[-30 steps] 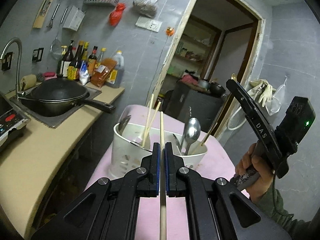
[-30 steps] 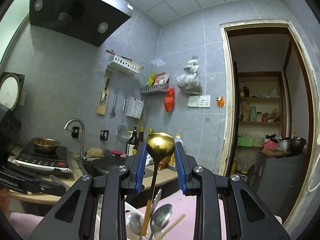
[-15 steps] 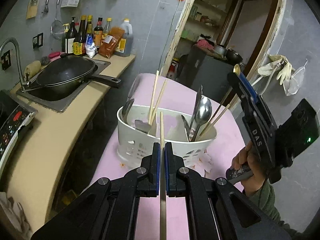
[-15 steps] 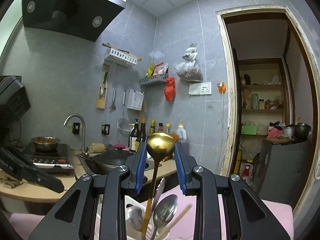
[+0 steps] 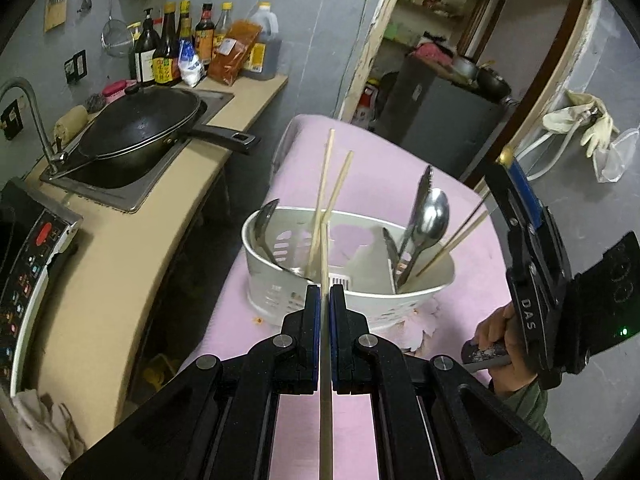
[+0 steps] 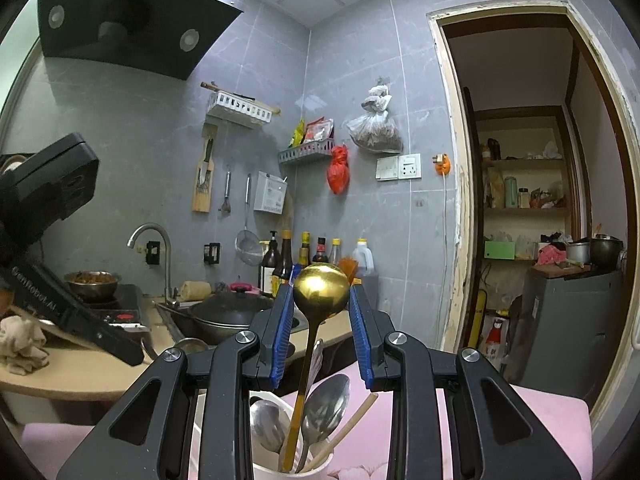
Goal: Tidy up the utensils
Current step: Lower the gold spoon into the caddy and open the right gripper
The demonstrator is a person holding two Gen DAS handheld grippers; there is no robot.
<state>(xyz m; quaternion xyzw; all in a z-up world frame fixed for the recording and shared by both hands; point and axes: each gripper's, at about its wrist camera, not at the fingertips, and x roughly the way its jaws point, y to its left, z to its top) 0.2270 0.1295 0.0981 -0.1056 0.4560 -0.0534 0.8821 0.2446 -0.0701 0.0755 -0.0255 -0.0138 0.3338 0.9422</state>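
My left gripper [image 5: 325, 296] is shut on a single wooden chopstick [image 5: 325, 380]; its tip points into the left part of the white divided utensil caddy [image 5: 360, 304] on the pink table. The caddy holds two more chopsticks [image 5: 324, 200], a dark spoon at left, and a steel spoon [image 5: 430, 220], knife and chopsticks at right. My right gripper [image 6: 320, 328] holds a gold spoon [image 6: 320, 292] by its bowl, the handle hanging down into the caddy [image 6: 280, 468]. The right gripper also shows in the left wrist view [image 5: 532, 260], right of the caddy.
A beige counter [image 5: 120, 248] runs along the left with a sink, a black lidded wok [image 5: 140, 128], an induction cooker [image 5: 28, 264] and sauce bottles [image 5: 180, 48]. A doorway to a pantry lies beyond the pink table [image 5: 360, 168].
My left gripper has tilted down and moved closer over the caddy with the chopstick. The right gripper keeps the gold spoon upright, almost still.
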